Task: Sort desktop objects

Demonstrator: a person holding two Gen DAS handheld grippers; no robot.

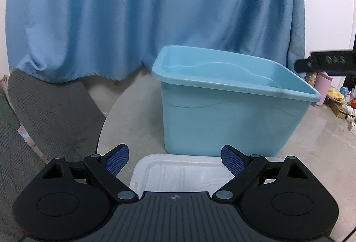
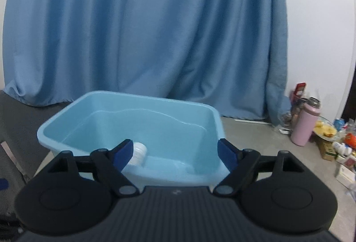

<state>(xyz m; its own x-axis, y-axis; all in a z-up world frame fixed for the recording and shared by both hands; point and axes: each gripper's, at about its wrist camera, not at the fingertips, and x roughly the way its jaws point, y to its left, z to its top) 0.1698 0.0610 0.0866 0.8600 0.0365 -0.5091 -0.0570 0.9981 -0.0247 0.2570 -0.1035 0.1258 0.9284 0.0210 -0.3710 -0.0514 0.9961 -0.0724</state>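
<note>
A light blue plastic bin [image 1: 222,122] stands on a round pale table [image 1: 133,113]. My left gripper [image 1: 175,157] is open just short of the bin's near wall, above a white plastic tray [image 1: 178,168]; nothing is between its blue pads. In the right wrist view my right gripper [image 2: 175,151] hangs open over the near rim of the bin [image 2: 66,117]. A small white ribbed object [image 2: 139,153] lies inside the bin beside the left fingertip, clear of both pads. The remaining floor of the bin looks bare.
A blue curtain [image 2: 144,31] hangs behind the table. A grey cushion [image 1: 44,108] lies to the left. On the floor at the right stand a pink bottle [image 2: 304,124] and several boxes and packets. A black tool part [image 1: 327,62] juts in at the right edge.
</note>
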